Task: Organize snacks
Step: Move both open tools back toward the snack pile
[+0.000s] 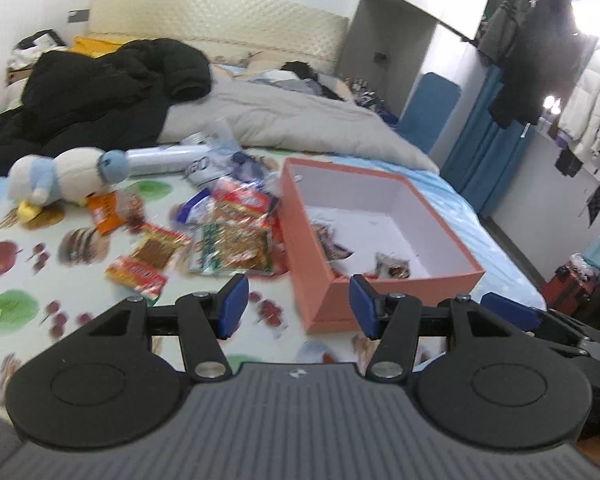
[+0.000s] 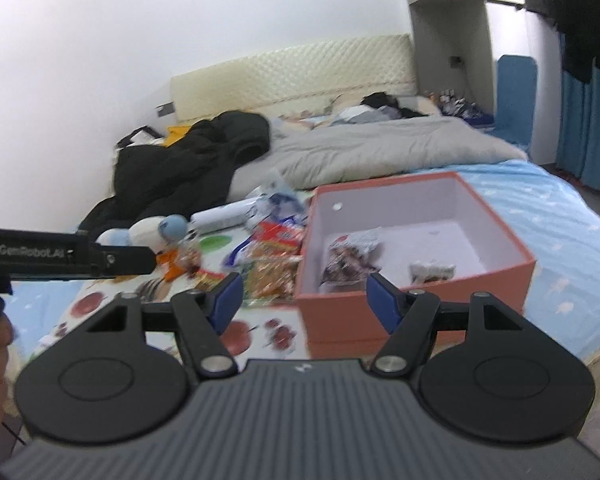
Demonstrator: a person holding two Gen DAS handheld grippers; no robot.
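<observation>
An open salmon-pink box [image 1: 380, 176] with a white inside sits on the bed; it also shows in the right wrist view [image 2: 420, 284]. Two snack packets lie inside it [image 2: 350, 258] [image 2: 432, 270]. Several loose snack packets [image 1: 232, 240] lie in a pile left of the box, with red-orange ones [image 1: 140, 272] nearer me. My left gripper [image 1: 298, 306] is open and empty, above the box's near left corner. My right gripper [image 2: 304, 300] is open and empty, just in front of the box's near wall.
A plush duck [image 1: 60, 180] lies left of the snacks on a fruit-print mat [image 1: 16, 304]. A black jacket [image 1: 88, 92] and grey duvet [image 1: 284, 120] lie behind. The bed's right edge drops to the floor [image 1: 512, 240]. The left gripper's body [image 2: 60, 258] shows at left.
</observation>
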